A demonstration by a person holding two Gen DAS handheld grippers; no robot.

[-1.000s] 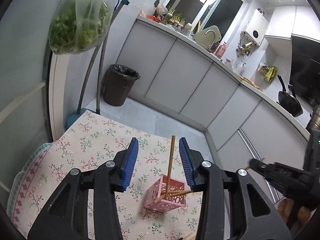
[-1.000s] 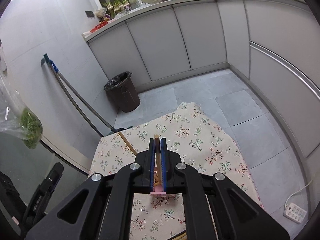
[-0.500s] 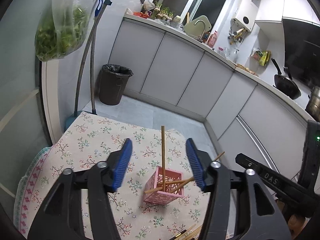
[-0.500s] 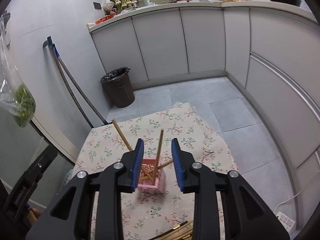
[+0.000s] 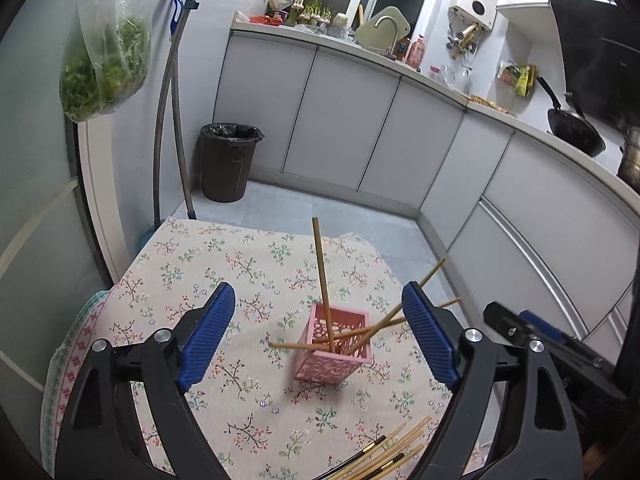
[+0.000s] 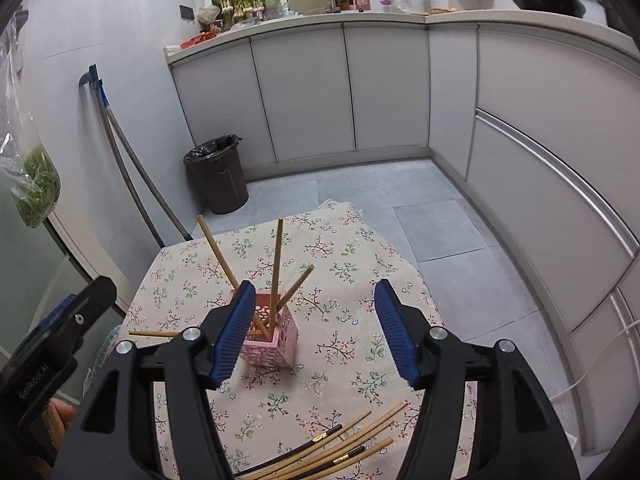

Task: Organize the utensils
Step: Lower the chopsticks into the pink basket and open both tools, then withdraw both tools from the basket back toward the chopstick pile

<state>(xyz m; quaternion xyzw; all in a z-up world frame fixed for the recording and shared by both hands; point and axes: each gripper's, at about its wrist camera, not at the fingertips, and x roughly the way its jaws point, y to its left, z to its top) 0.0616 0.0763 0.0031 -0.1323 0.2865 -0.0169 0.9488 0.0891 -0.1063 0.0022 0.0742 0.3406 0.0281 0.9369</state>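
Observation:
A pink perforated basket [image 5: 334,350] stands on the floral tablecloth [image 5: 240,264] and holds several wooden chopsticks [image 5: 321,276], some upright, some leaning. It also shows in the right wrist view [image 6: 276,334]. More loose chopsticks [image 6: 332,448], wooden and black, lie at the table's near edge, and in the left wrist view [image 5: 384,456]. My left gripper [image 5: 318,336] is open and empty, held above and before the basket. My right gripper [image 6: 316,328] is open and empty, its left finger [image 6: 234,332] in front of the basket.
A dark bin [image 6: 218,174] stands on the tiled floor beyond the table. Mop handles [image 5: 172,120] lean on the wall at left. A bag of greens [image 5: 106,60] hangs at upper left. Grey cabinets [image 6: 360,92] run along the back and right.
My right gripper was shut on a chopstick over the basket, opened and let it drop in, then drew back. My left gripper opened wider and drew back too.

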